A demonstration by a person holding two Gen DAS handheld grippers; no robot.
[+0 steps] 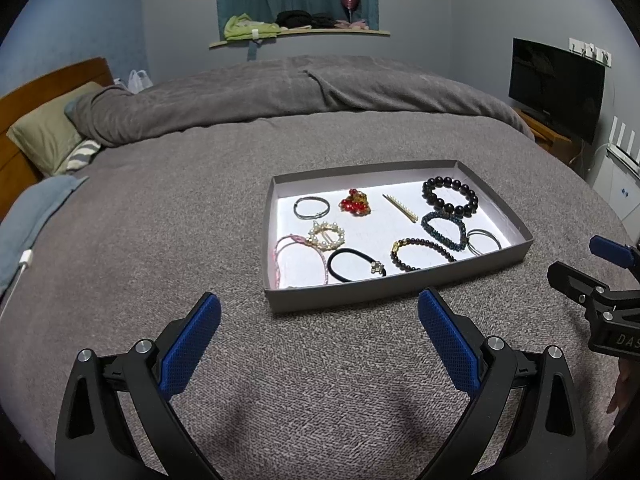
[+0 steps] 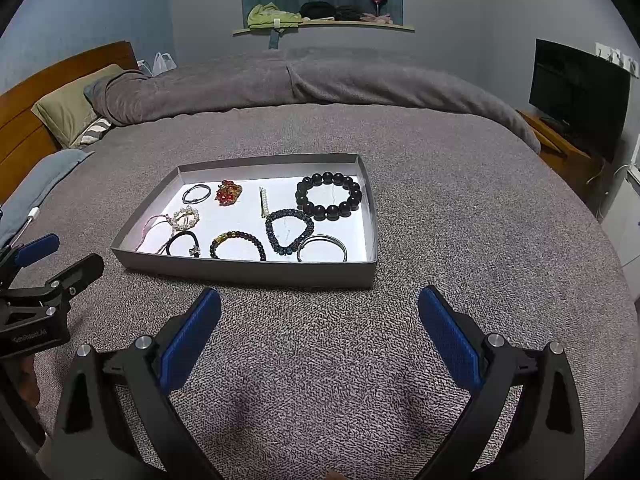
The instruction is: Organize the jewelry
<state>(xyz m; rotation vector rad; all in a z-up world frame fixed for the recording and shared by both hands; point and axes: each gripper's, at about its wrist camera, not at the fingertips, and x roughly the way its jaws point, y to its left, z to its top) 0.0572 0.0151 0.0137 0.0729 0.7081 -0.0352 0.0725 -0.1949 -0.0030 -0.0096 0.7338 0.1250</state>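
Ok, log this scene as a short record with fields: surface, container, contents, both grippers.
surface: grey blanket on a bed
container: shallow grey tray, open, white inside
contents: big black bead bracelet, dark blue beaded bracelet, silver bangle, red bead cluster, pearl hair clip, black hair tie, among others
left hand-held gripper: open, empty, short of the tray
right hand-held gripper: open, empty, short of the tray
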